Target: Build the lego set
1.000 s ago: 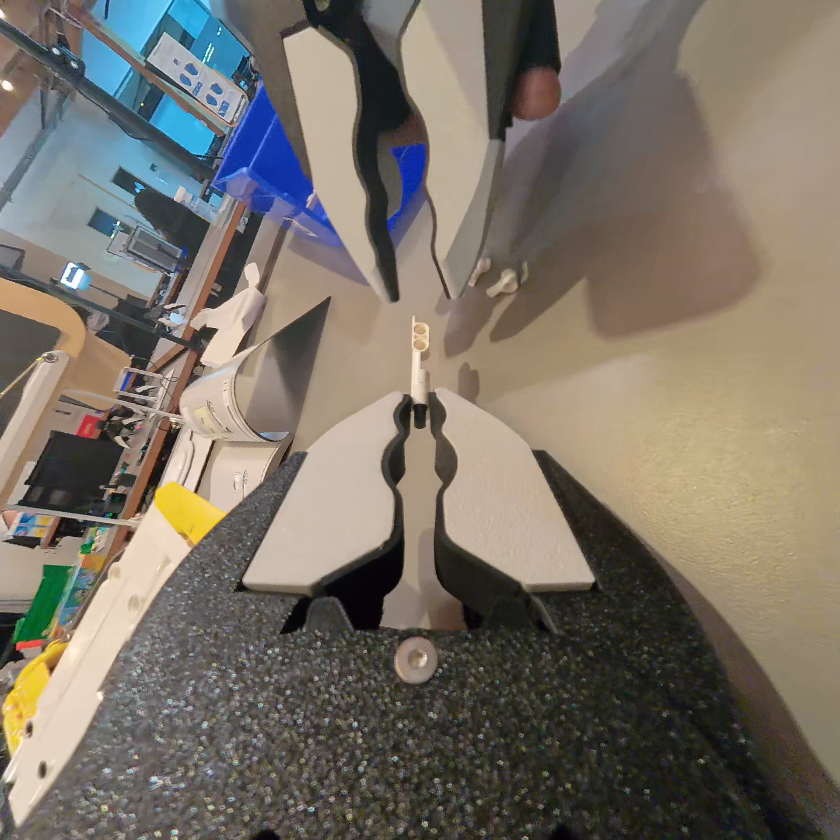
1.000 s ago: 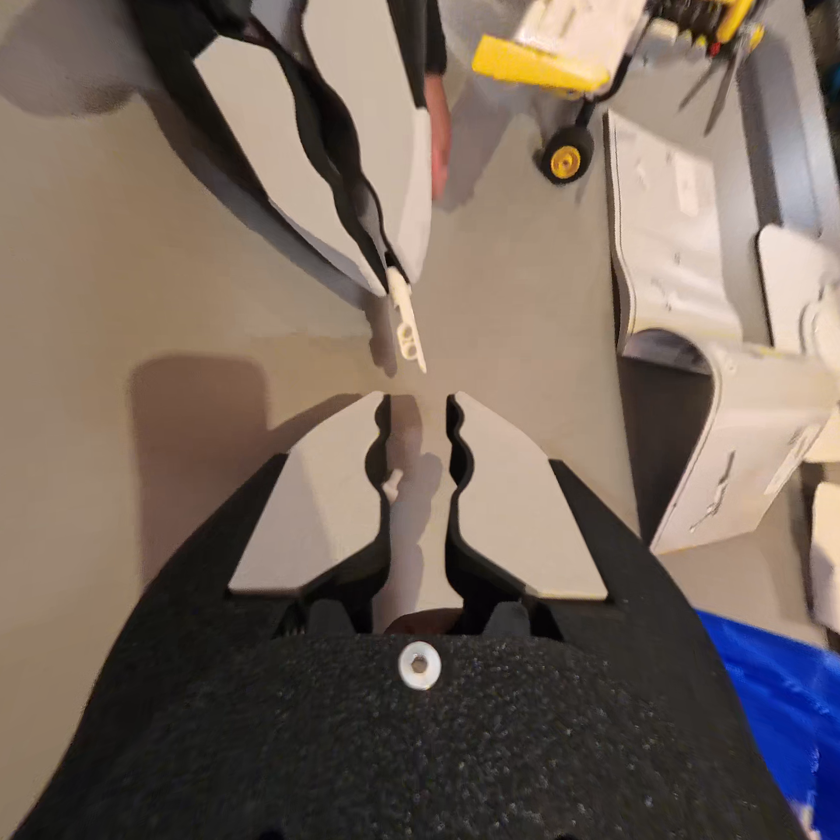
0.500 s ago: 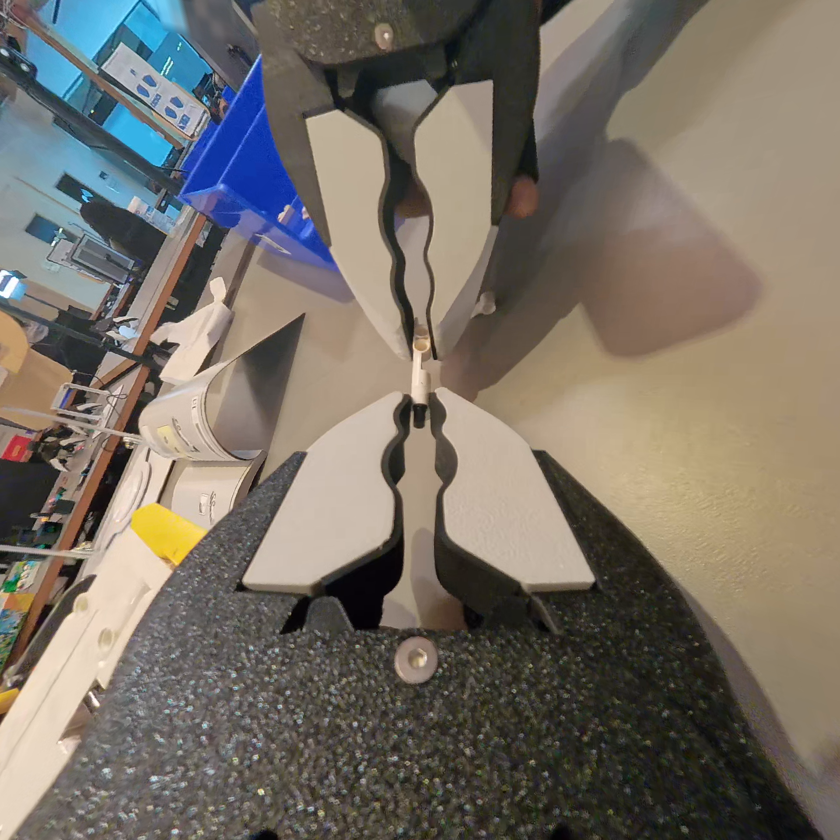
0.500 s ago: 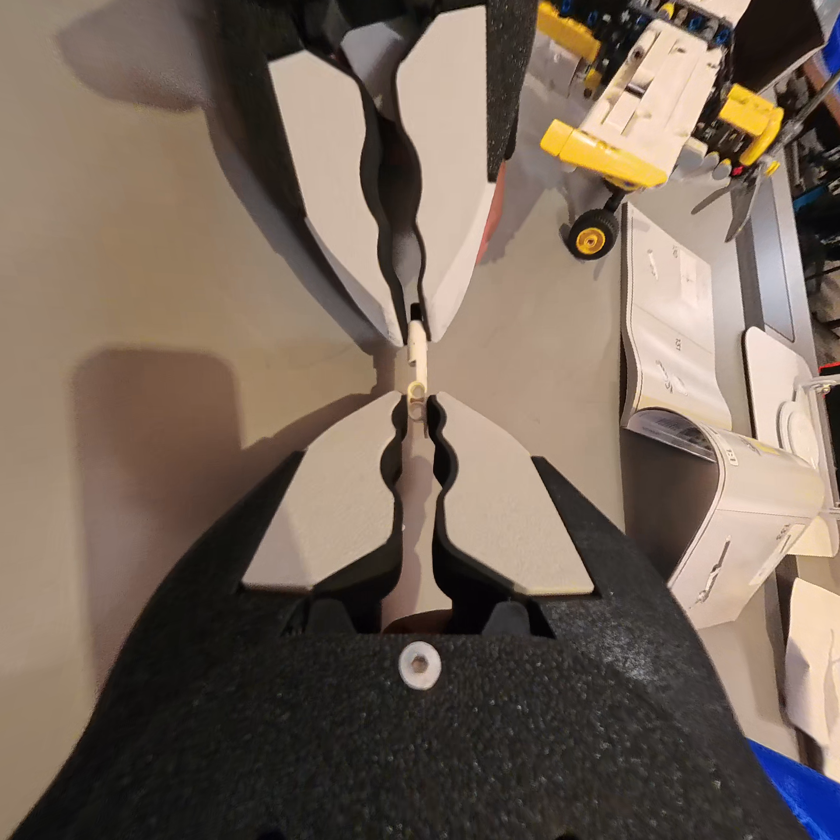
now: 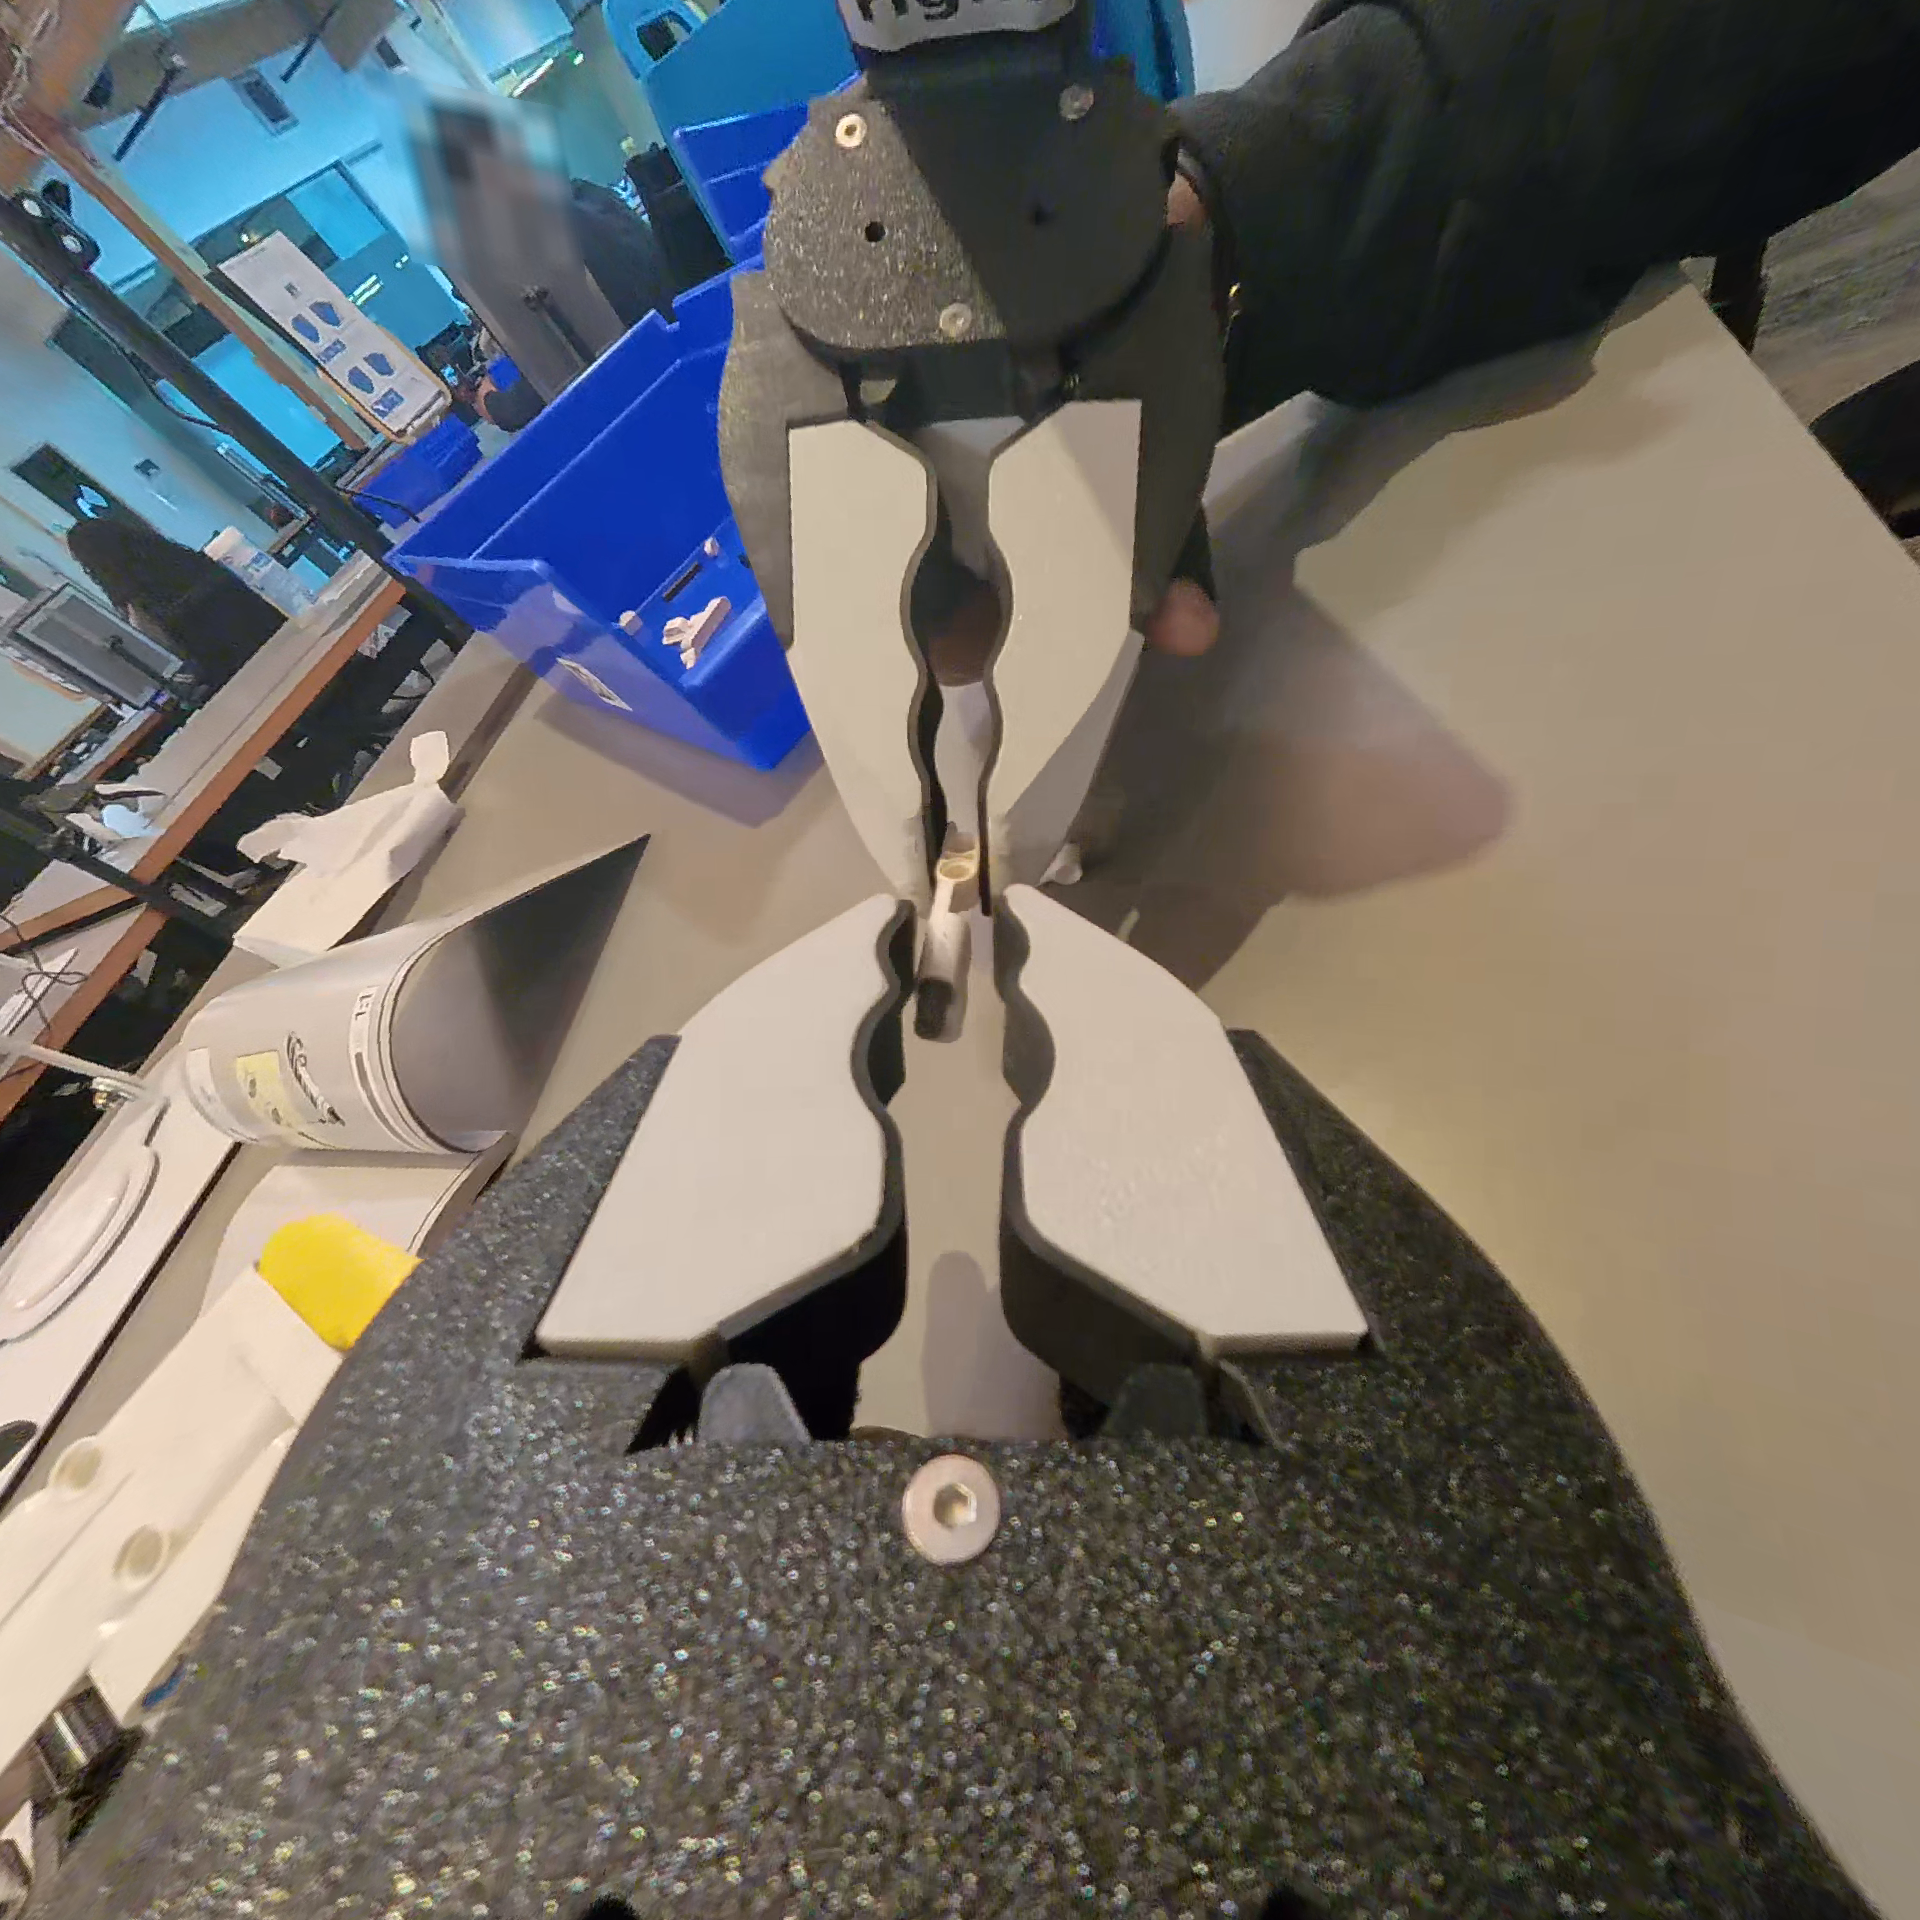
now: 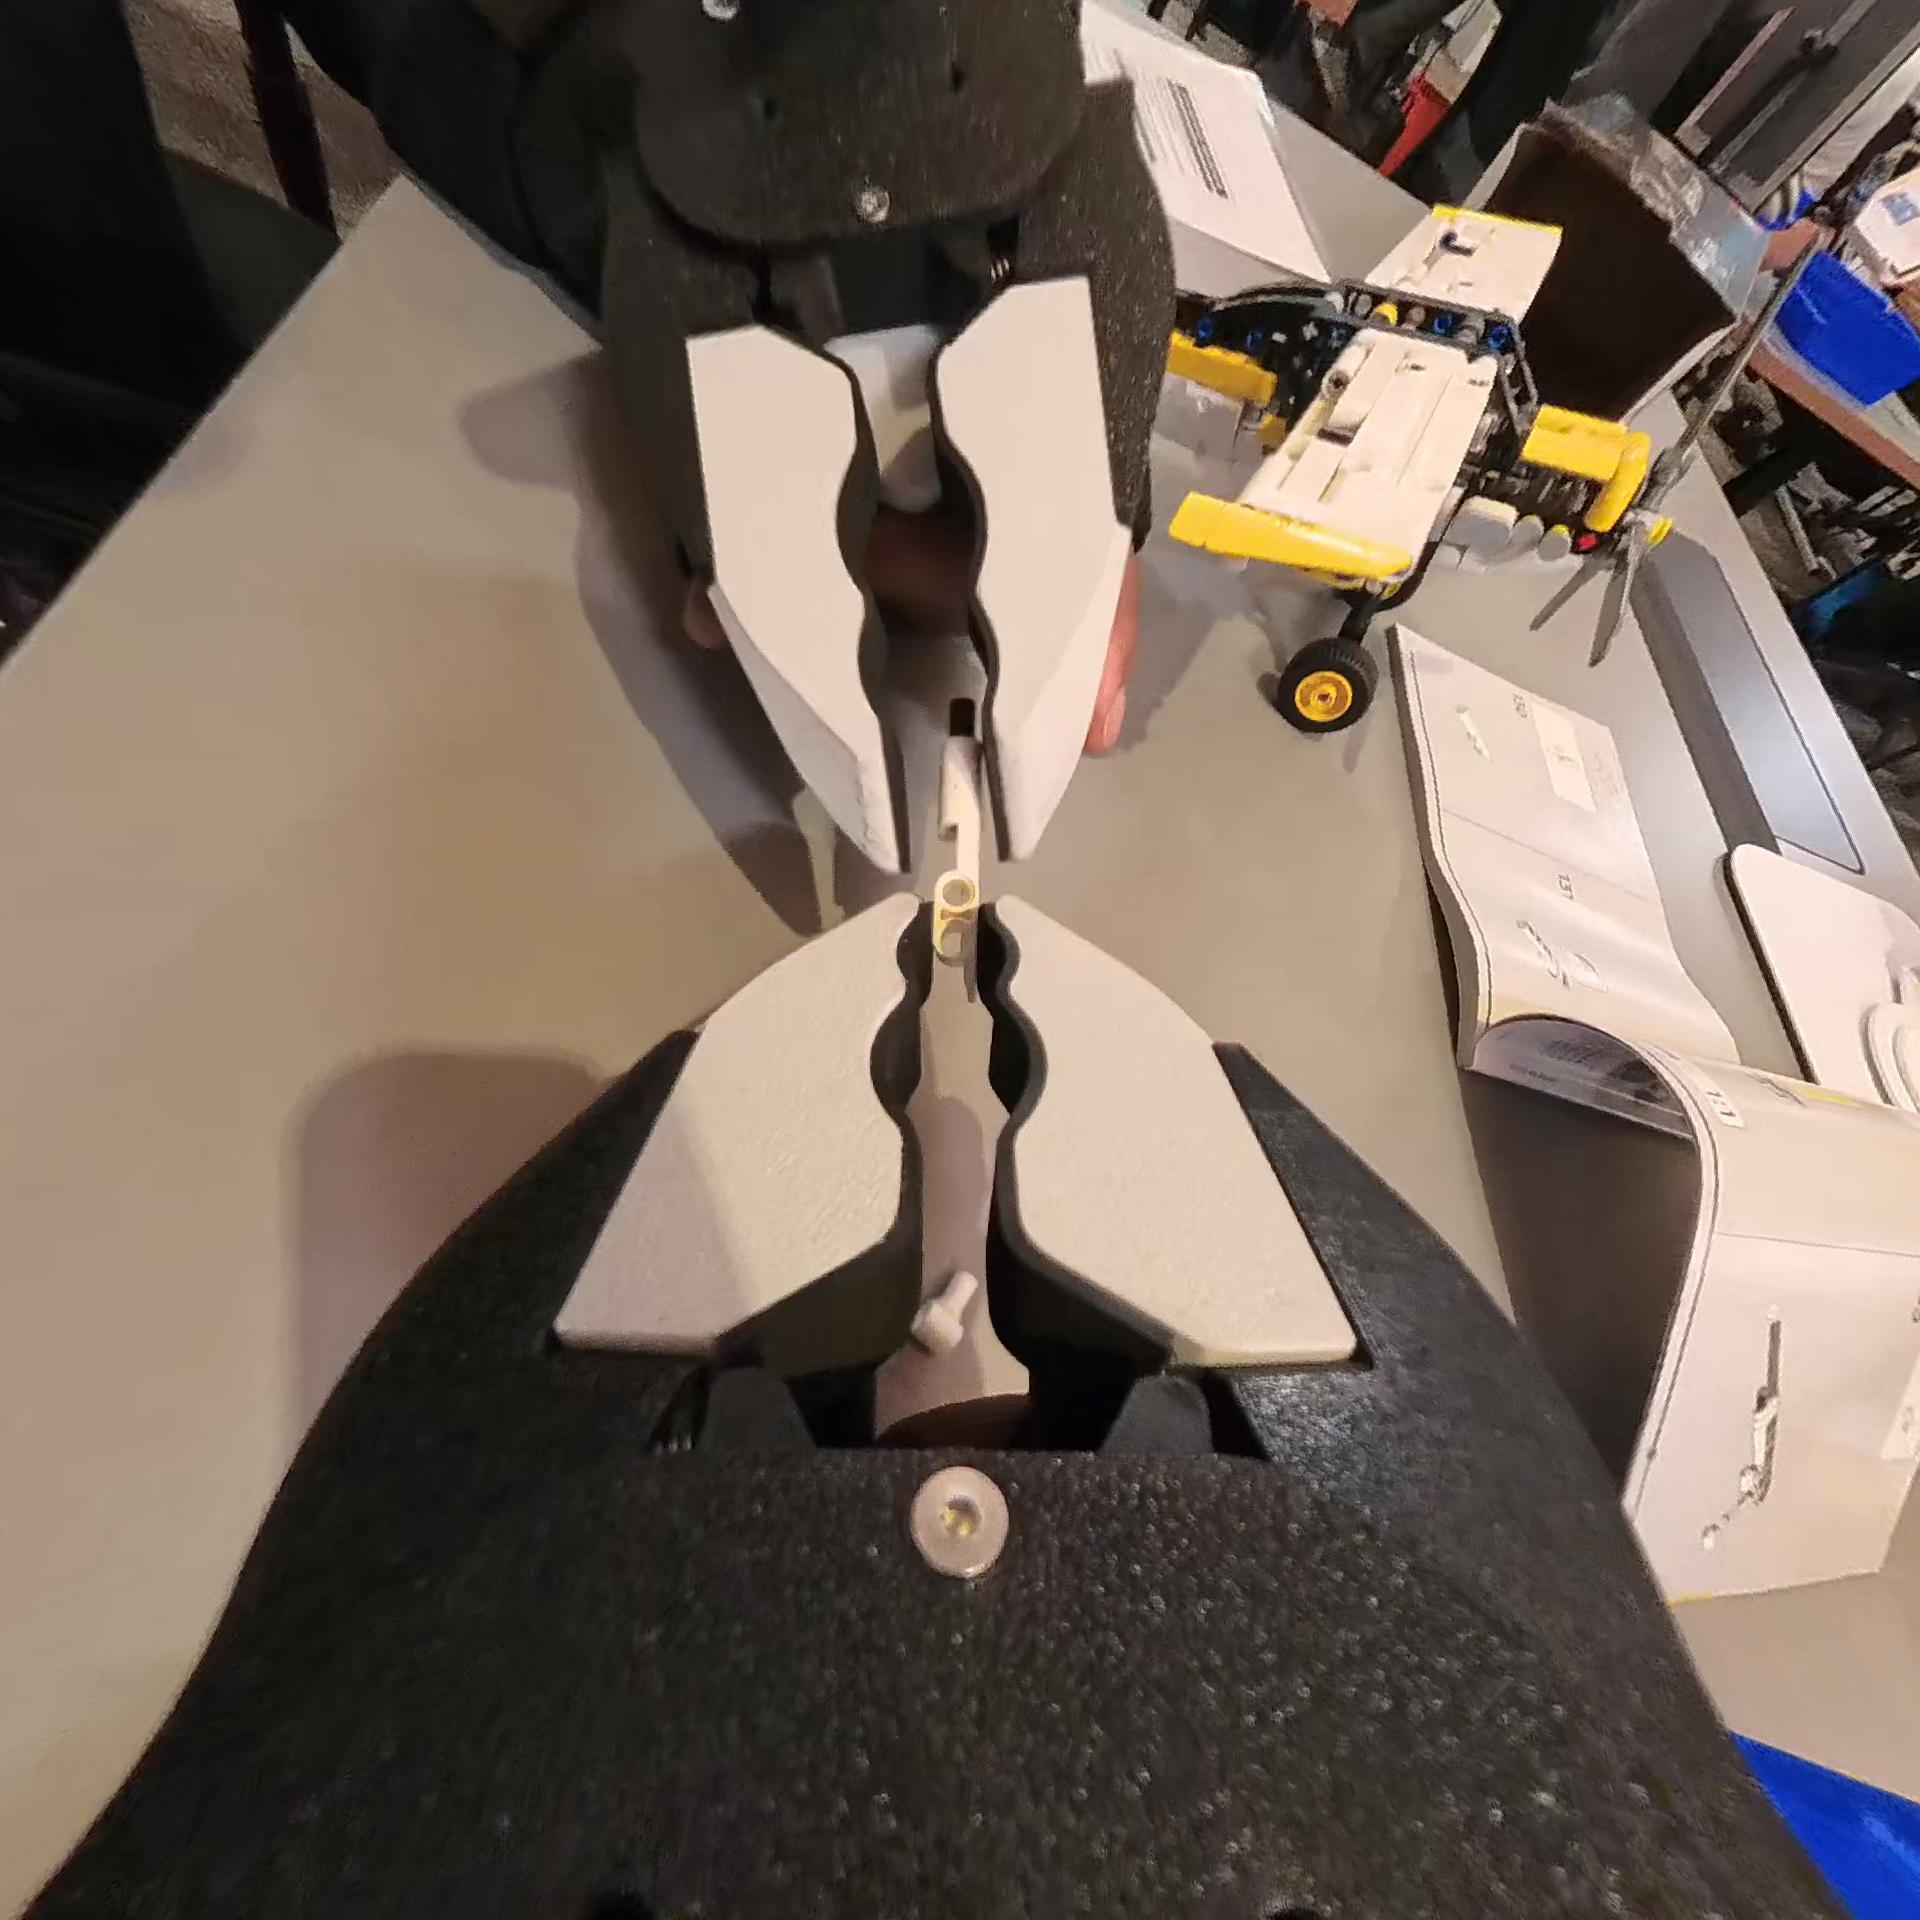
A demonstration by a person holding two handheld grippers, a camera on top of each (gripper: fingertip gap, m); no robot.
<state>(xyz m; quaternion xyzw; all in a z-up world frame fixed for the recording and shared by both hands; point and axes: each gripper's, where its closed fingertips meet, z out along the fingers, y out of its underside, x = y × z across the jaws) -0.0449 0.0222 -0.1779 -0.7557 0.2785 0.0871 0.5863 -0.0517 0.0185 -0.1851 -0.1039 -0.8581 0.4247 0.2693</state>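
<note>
My right gripper is clamped on the two-hole end of a small white connector piece, both pads pressing its sides. The piece runs straight toward twelve o'clock into the left gripper, whose fingers stand apart. In the left wrist view the piece's dark-tipped end leans on one pad with a gap at the other, so that side has let go.

In my judgement, only the right grip carries the piece, above the tabletop, so I'd keep that wrist level and both tools in line. A model plane sits at two o'clock, an open booklet at three, and a loose white pin lies under the right gripper.
</note>
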